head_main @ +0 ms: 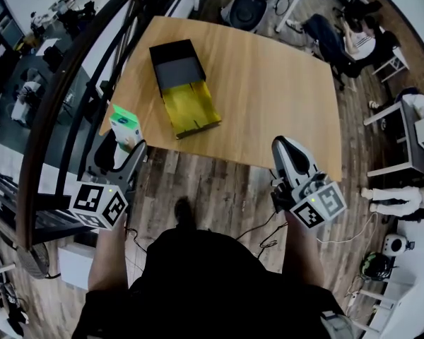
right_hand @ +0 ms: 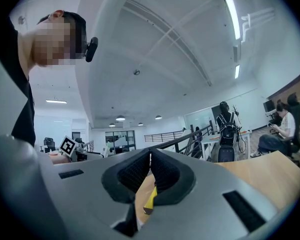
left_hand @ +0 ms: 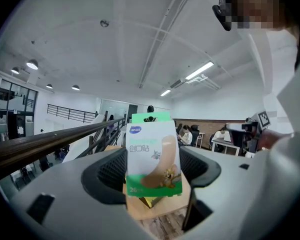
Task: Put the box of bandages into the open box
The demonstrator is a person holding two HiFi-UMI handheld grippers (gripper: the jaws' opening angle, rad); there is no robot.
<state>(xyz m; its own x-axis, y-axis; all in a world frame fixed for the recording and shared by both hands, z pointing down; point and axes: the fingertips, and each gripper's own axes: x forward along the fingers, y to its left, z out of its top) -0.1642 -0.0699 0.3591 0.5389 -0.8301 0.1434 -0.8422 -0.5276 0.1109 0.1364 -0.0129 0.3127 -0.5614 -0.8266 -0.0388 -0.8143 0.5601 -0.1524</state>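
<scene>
My left gripper [head_main: 129, 145] is shut on the box of bandages [head_main: 126, 127], a white and green carton held upright just off the table's near left edge. In the left gripper view the bandage box [left_hand: 153, 157] stands clamped between the two dark pads [left_hand: 111, 170], with a cartoon plaster printed on its face. The open box [head_main: 184, 87], black with a yellow inner tray, lies on the wooden table [head_main: 268, 90] beyond it, toward the far left. My right gripper [head_main: 286, 157] hovers at the table's near right edge, its jaws pressed together with nothing between them; a sliver of the yellow tray [right_hand: 150, 199] shows below them.
A dark railing [head_main: 63, 83] runs along the left of the table. Desks, chairs and seated people [head_main: 353, 34] fill the far right. Cables [head_main: 258, 232] trail over the wooden floor near my feet.
</scene>
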